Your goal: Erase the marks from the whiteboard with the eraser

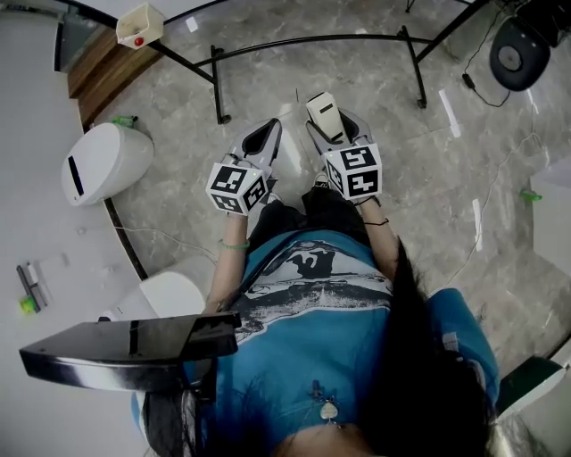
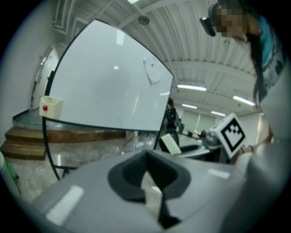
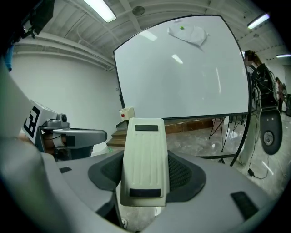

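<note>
The whiteboard [image 3: 182, 73] stands upright ahead, with a faint smudged mark [image 3: 188, 34] and a green dot near its top. From the left gripper view the whiteboard [image 2: 109, 86] shows the same faint mark [image 2: 152, 73]. From above, only the board's curved black frame [image 1: 312, 40] shows. My right gripper [image 3: 145, 175] is shut on a white ribbed eraser [image 3: 144, 159], which sticks out forward of the jaws and is held short of the board. In the head view the eraser [image 1: 323, 116] points forward from the right gripper [image 1: 332, 129]. Beside it the left gripper [image 1: 261, 143] is shut, holding nothing.
A small white box with a red button [image 1: 140, 24] hangs at the board's left end. Wooden steps [image 1: 107, 76] and a white rounded unit [image 1: 103, 161] lie left. A black stand base [image 1: 517, 49] and cables sit right on the marble floor. A person [image 3: 254, 63] stands behind the board.
</note>
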Demonstrator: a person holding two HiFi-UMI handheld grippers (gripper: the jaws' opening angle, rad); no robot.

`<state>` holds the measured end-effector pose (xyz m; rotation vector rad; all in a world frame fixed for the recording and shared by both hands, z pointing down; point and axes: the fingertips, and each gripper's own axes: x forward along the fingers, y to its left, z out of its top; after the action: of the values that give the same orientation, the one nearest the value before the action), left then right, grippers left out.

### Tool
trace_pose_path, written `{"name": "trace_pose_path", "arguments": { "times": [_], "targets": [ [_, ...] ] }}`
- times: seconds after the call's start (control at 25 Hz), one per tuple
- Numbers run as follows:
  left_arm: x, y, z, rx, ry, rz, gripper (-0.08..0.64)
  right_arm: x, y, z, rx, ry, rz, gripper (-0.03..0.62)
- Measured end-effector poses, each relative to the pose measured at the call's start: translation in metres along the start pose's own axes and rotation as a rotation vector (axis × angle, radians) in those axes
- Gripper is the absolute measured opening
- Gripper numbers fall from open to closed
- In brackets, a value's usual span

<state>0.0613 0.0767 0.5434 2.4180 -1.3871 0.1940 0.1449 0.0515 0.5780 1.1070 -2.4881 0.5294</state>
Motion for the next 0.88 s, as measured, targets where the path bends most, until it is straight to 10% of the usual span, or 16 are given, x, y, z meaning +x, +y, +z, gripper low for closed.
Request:
{"name": "trace_pose_path", "arguments": {
  "times": [0.88],
  "targets": [
    [-0.157, 0.058, -0.049, -0.031, 0.013, 0.007, 0.002, 0.016, 0.164, -0.042, 0.034, 0.068, 0.018, 0.264]
  ]
}}
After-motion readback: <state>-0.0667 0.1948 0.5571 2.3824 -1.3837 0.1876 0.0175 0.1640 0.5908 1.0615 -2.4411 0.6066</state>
